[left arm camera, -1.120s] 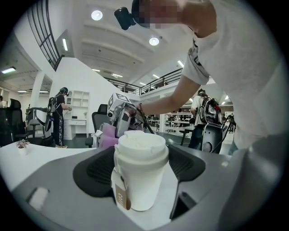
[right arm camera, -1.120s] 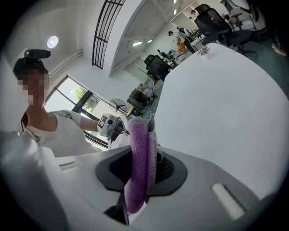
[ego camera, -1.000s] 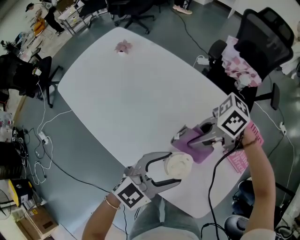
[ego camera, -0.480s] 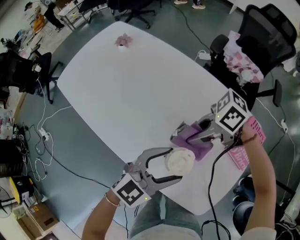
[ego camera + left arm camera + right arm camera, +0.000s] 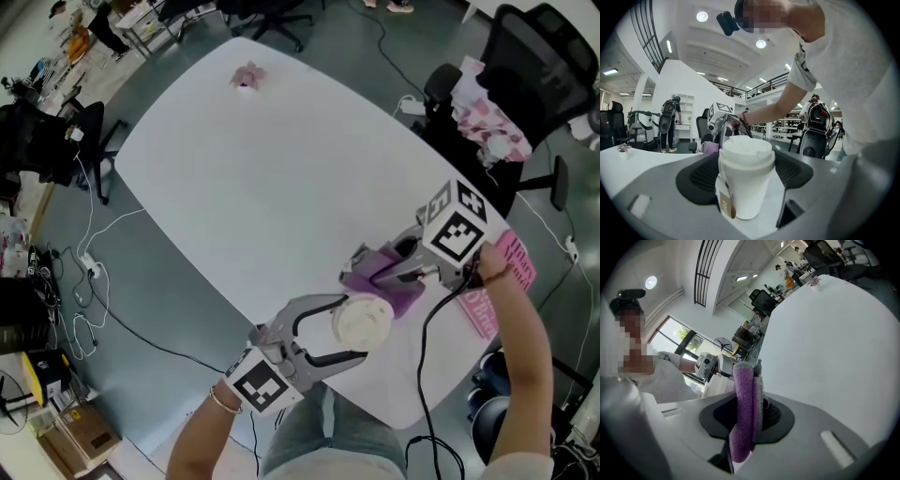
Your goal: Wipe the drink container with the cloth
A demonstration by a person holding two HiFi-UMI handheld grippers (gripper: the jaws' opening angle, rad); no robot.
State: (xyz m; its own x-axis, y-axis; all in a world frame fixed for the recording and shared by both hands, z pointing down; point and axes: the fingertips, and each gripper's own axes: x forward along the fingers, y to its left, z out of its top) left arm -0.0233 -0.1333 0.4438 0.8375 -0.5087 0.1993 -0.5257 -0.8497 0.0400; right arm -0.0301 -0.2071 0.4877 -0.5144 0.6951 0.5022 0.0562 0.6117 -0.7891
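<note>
A white paper cup (image 5: 361,322) with a white lid stands near the table's front edge, a tea tag (image 5: 725,205) hanging on its side. My left gripper (image 5: 352,329) has its jaws wide around the cup (image 5: 745,176), pads against both sides. My right gripper (image 5: 364,268) is shut on a folded purple cloth (image 5: 386,286), which hangs just behind the cup's far side. I cannot tell whether cloth and cup touch. In the right gripper view the cloth (image 5: 743,413) stands upright between the jaws of that gripper (image 5: 749,416).
The white oval table (image 5: 262,187) carries a small pink object (image 5: 247,75) at its far end. A pink booklet (image 5: 497,291) lies at the right edge under the right hand. An office chair (image 5: 525,75) with pink fabric stands beyond the table, and cables lie on the floor at left.
The right gripper's marker cube has turned slightly while the cloth stays behind the cup. The left gripper and the cup have not moved.
</note>
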